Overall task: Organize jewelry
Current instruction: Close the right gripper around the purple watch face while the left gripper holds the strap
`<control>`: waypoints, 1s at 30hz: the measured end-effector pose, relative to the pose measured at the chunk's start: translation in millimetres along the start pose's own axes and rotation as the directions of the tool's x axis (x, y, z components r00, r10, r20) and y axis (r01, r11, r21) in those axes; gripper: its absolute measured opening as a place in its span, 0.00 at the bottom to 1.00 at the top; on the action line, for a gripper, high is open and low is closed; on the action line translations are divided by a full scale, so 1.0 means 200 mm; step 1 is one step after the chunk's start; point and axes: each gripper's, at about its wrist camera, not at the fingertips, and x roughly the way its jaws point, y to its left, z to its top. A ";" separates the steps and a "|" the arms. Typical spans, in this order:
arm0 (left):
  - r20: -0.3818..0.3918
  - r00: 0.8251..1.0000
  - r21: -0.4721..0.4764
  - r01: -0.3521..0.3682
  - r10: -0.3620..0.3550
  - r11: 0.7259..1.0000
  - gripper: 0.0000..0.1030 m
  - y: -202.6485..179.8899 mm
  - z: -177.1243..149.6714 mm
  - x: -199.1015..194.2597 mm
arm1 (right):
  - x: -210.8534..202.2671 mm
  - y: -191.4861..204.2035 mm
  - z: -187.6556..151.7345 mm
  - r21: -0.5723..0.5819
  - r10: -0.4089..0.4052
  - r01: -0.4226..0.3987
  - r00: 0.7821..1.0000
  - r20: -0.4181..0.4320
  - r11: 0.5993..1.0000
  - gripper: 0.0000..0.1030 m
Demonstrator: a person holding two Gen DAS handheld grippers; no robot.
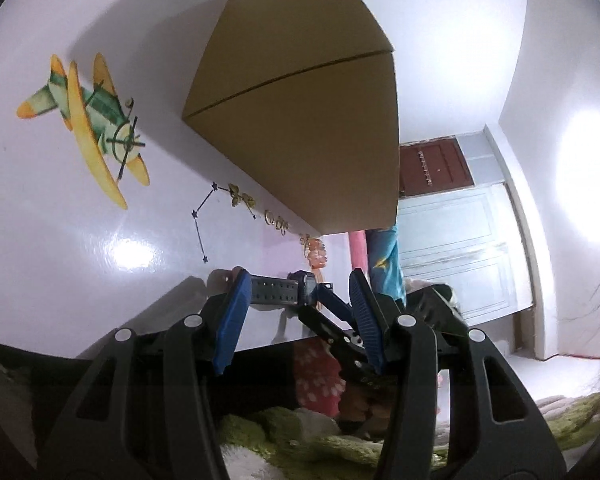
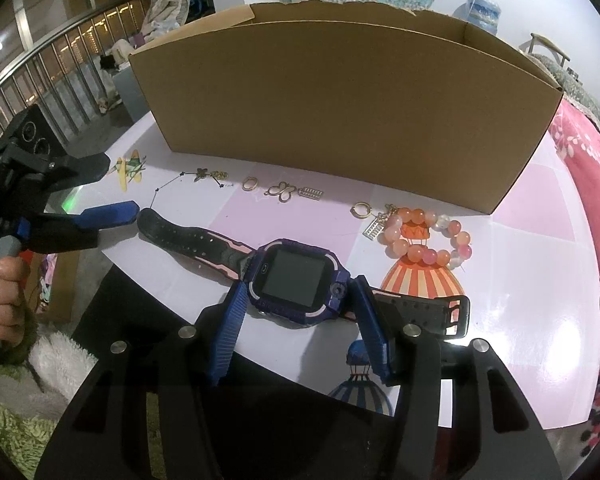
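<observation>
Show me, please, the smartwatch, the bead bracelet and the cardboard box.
smartwatch [image 2: 294,278]: right wrist view, its dark screen.
bead bracelet [image 2: 416,216]: right wrist view, an orange bead.
cardboard box [image 2: 340,92]: right wrist view, its front wall.

Both wrist views sit close, sharing the watch [image 2: 296,280]; the left is rolled.

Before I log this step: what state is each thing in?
Watch: flat on table, screen dark, strap unbuckled.
Cardboard box: upright, top open.
Bead bracelet: on table, outside box.
Right gripper: fingers flank watch case.
Left gripper: open at strap end.
</observation>
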 end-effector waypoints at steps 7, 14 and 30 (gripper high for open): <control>-0.003 0.992 0.075 -0.124 0.124 0.989 0.46 -0.07 0.00 0.01 | 0.00 0.01 -0.01 -0.015 -0.007 0.008 1.000 0.004 1.000 0.52; -0.007 0.991 0.056 -0.130 0.130 0.990 0.46 -0.03 0.02 0.00 | 0.00 0.01 -0.01 -0.017 -0.004 0.005 1.000 0.009 1.000 0.52; -0.055 0.963 0.224 -0.246 0.264 0.943 0.45 -0.14 -0.02 0.13 | 0.00 0.02 -0.03 -0.027 -0.012 0.012 1.000 0.017 1.000 0.52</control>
